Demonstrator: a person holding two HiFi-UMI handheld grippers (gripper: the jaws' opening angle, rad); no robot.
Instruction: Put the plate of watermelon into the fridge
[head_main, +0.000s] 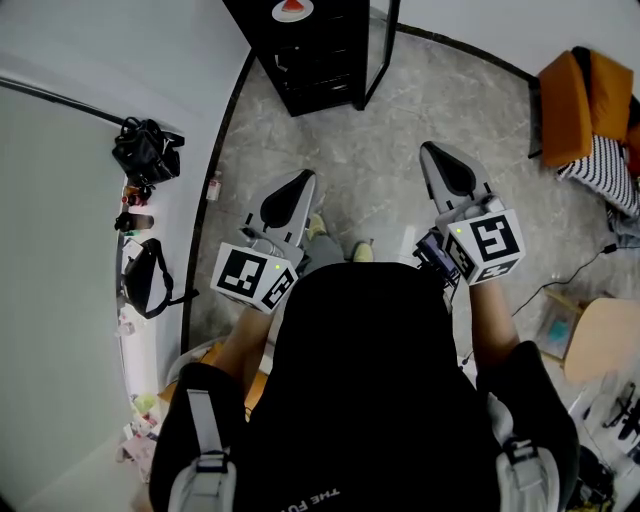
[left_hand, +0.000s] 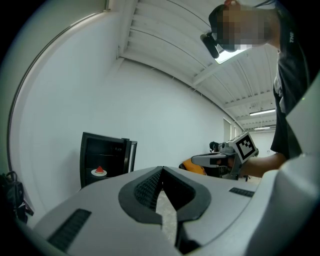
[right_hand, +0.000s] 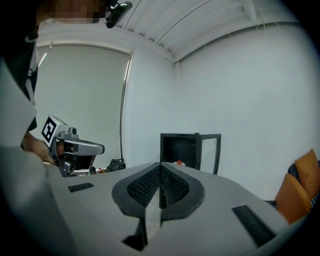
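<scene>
A small black fridge stands against the far wall with its glass door swung open. Inside it, on a shelf, sits a white plate with a red watermelon wedge, also visible in the left gripper view and just above my right jaws. My left gripper and right gripper are held out in front of the person, well short of the fridge, pointing roughly level toward it. Both are shut with nothing between the jaws.
Black bags and small items lie on the white ledge at the left. An orange seat with a striped cloth is at the far right, and a wooden stool with a cable nearby at the right. Grey marble floor lies before the fridge.
</scene>
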